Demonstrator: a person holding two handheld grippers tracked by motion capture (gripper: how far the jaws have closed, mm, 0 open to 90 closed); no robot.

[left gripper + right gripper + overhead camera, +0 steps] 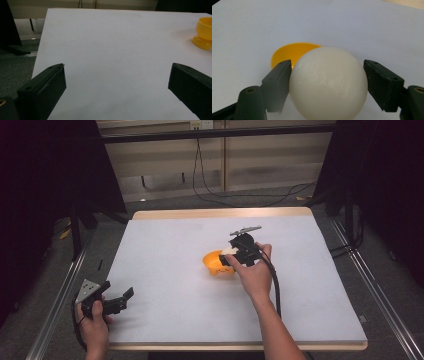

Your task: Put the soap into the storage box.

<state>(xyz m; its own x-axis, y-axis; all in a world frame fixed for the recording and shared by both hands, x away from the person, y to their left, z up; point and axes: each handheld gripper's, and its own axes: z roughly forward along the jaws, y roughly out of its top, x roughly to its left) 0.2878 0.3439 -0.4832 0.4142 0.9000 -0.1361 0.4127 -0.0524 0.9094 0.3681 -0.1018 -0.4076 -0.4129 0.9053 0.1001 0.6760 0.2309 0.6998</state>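
We keep the right gripper [327,82] pinching the white egg [328,83]; we lower it straight over the yellow egg cup [289,53]; the left gripper [117,82] rests with jaws spread, holding nothing.

In the right gripper view we see the smooth white egg-shaped ball [328,83] run off the bottom edge and hide most of the yellow plastic cup [289,53] behind it. In the left gripper view the right edge cuts that cup [204,32]. In the high view the ball [229,251] is too small to make out, half covered by the right gripper [227,258].
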